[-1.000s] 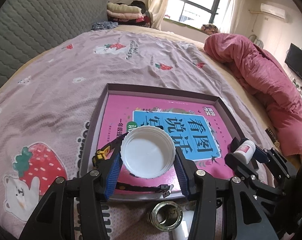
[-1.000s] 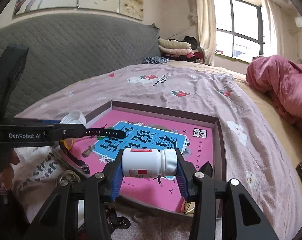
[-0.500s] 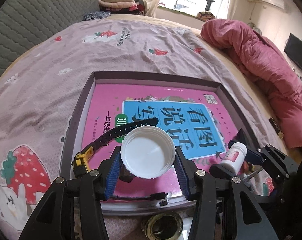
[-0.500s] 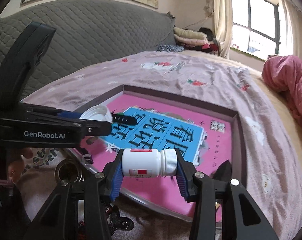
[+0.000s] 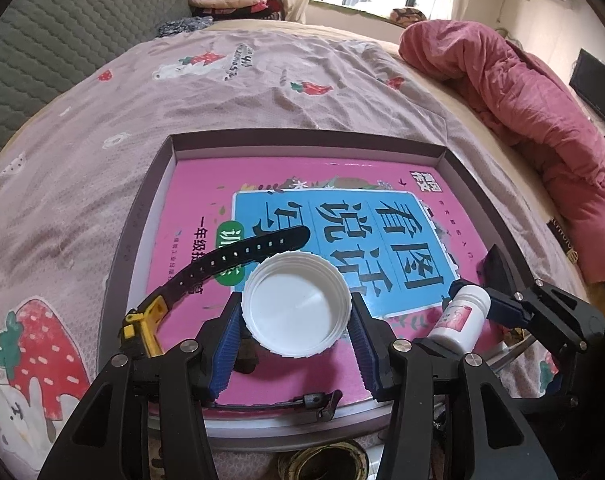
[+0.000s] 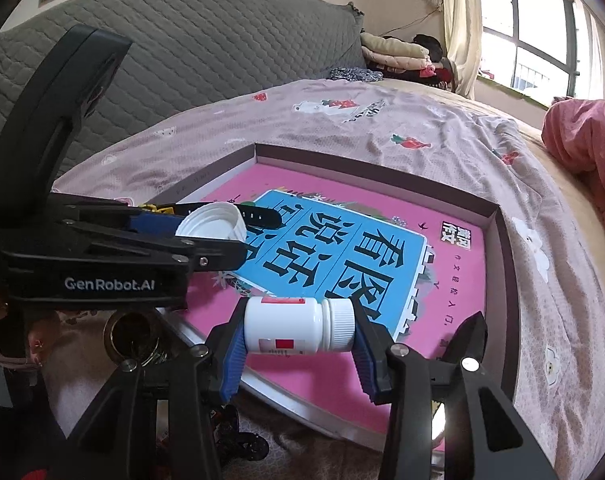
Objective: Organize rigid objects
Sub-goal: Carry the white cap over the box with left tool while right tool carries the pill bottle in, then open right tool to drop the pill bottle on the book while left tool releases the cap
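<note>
The left gripper [image 5: 296,322] is closed on a white lid [image 5: 297,305], pinched by its rim between the blue pads with its hollow side facing the camera, over the near part of the tray [image 5: 140,216]. The right gripper [image 6: 298,330] clamps a white bottle [image 6: 298,330] lying sideways, cap to the right, above the tray's near edge. The tray is a shallow dark-walled box with a pink book [image 5: 342,216] flat inside it. A black watch [image 5: 222,264] with a yellow body lies in the tray's near left corner, its strap running under the lid. A brass-coloured ring [image 6: 132,338] sits just outside the tray's near edge. The tray rests on a pink bedspread [image 5: 82,152]; a red quilt [image 5: 542,120] is heaped well to its right.
</note>
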Demonstrator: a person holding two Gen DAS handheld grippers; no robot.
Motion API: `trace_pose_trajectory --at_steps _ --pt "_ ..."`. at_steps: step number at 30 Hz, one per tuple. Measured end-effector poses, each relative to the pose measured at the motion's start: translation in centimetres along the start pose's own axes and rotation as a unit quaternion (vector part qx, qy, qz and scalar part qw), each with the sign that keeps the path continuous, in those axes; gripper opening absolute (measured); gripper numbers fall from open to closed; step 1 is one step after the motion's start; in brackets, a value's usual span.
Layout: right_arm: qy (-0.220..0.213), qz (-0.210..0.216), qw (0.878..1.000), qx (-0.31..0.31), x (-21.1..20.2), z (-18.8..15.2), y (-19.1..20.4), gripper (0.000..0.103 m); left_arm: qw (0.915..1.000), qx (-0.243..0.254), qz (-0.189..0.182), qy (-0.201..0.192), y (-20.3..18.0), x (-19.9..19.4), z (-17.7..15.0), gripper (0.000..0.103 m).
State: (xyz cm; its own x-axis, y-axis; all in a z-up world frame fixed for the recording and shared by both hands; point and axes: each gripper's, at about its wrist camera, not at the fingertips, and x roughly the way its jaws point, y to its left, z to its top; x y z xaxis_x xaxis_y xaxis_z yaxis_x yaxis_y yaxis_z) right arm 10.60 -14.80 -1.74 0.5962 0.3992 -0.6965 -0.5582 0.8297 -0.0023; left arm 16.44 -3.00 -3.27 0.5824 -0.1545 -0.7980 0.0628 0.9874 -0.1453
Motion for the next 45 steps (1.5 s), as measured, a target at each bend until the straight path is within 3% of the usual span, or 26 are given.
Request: trace_pose_trajectory --at_steps 18,28,45 --pt "0.024 0.017 0.999 -0.01 0.8 0.5 -0.7 0.046 0.9988 -0.002 0.017 0.046 -1.2 2.7 1.9 0.052" --pt "0.03 0.033 0.999 0.005 1.0 0.4 -1.0 0.046 0.9981 -0.003 0.037 0.049 -1.1 3.0 2.1 0.052" --pt "0.025 0.029 0.999 0.007 0.6 0.3 -0.8 0.046 0.9978 -0.006 0.041 0.051 -0.8 2.6 1.6 0.052"
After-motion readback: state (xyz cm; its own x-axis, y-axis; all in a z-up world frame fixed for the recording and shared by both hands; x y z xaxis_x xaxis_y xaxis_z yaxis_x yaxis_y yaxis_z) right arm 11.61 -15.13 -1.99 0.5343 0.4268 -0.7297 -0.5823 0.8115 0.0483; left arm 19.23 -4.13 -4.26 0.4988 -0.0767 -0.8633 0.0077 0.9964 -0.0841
